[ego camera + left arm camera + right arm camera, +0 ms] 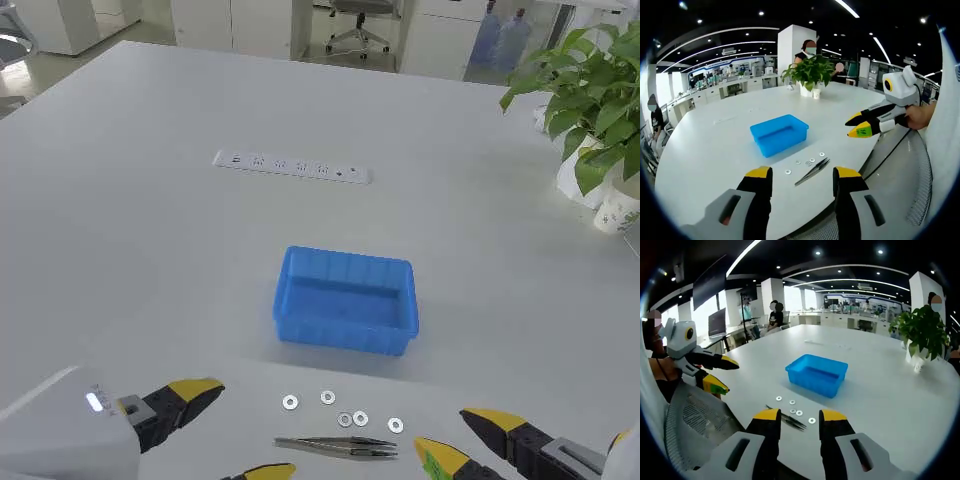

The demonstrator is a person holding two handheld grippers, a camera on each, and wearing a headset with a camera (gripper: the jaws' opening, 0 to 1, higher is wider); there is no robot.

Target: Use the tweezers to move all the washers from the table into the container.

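The left tool (pixel 256 426) and the right tool (pixel 440 427) are held low, side by side and well apart, yellow-tipped jaws pointing forward and spread apart on both, with a hand (pixel 918 116) wrapped around the right tool's body.

Seemingly 5 washers (pixel 345 419), tweezers (pixel 337 446) before blue container (pixel 345 338).

This is an open-plan office: people (pixel 775 315) are standing among rows of desks (pixel 715 92), and ceiling spotlights (pixel 816 252) are shining overhead.
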